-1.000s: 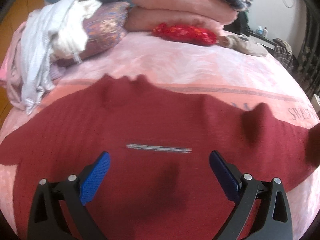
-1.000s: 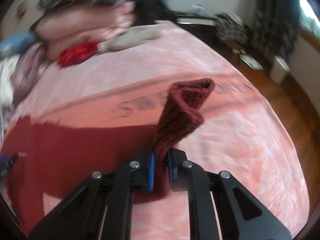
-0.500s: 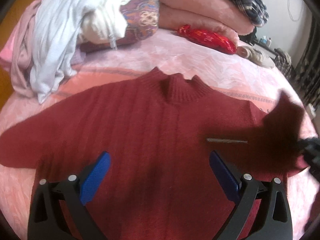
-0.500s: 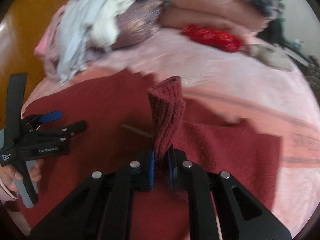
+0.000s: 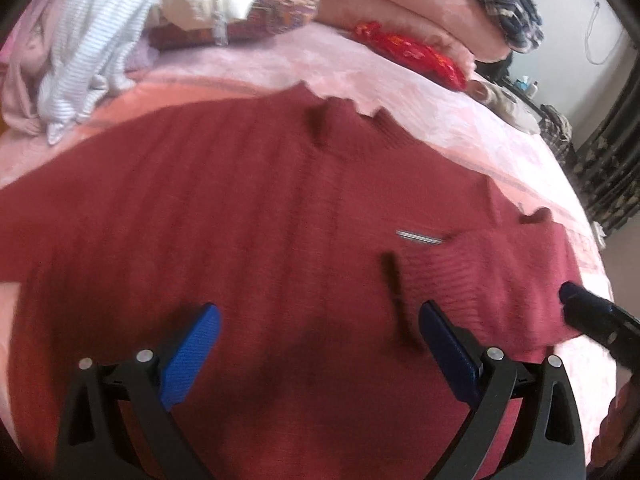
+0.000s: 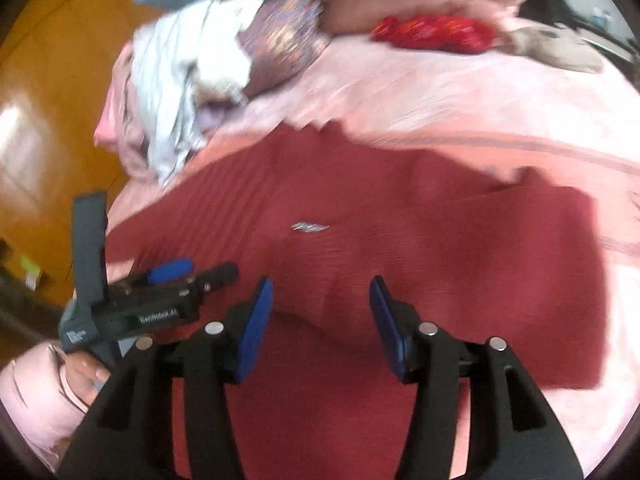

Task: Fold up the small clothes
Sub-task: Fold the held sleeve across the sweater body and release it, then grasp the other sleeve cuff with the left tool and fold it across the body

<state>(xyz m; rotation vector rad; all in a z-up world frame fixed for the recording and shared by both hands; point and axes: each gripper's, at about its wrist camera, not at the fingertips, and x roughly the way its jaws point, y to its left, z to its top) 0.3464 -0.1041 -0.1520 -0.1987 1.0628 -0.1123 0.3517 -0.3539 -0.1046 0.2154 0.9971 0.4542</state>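
Dark red ribbed knit sweater (image 5: 248,232): spread flat on pink bedspread (image 5: 360,64). Right sleeve (image 5: 500,276), pinched upright half a second ago, now lies folded across the body. Right gripper (image 6: 320,320): released, jaws apart, empty. Left gripper (image 5: 320,352): wide, empty. First sleeve fold judged done.

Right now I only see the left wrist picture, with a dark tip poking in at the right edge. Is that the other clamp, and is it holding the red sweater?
Observer: Yes, that is the right gripper. Its jaws stand open over the sweater, holding nothing.
Visitor: Who carries my clamp?
Observer: A hand in a pink cuff grips the handle of the left gripper.
Visitor: What is beyond the bed's left edge?
Observer: A glossy orange-brown wooden floor.
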